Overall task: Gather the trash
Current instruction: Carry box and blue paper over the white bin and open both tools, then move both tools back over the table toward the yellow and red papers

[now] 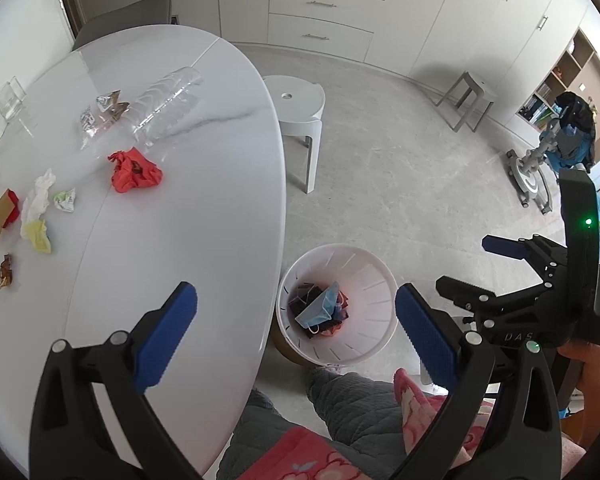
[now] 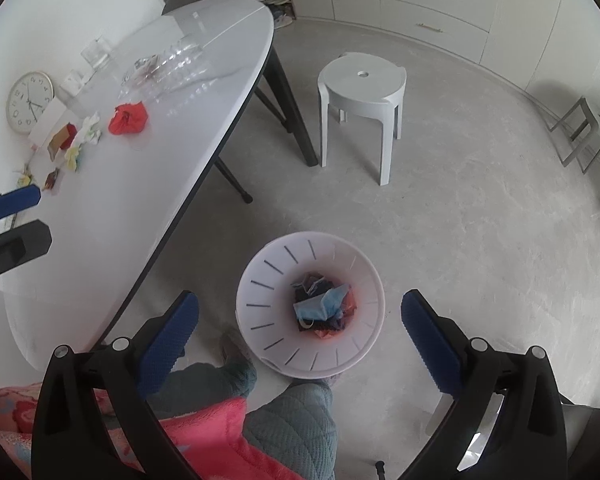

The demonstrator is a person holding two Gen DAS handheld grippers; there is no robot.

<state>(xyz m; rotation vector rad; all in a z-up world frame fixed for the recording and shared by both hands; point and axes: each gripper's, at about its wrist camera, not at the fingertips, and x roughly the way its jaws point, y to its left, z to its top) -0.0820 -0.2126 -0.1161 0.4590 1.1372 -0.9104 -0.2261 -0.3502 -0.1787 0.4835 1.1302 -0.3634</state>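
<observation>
Drop made, back to the table for more.
My right gripper [image 2: 300, 328] hangs spread and empty over the bin [image 2: 364, 276]; my left gripper [image 1: 296, 332], spread too, should take the red wad [image 1: 135, 171].

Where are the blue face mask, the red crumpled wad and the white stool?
blue face mask [image 2: 320, 306]: right wrist view, its middle.
red crumpled wad [image 1: 134, 171]: left wrist view, its centre.
white stool [image 2: 362, 76]: right wrist view, its seat.
</observation>
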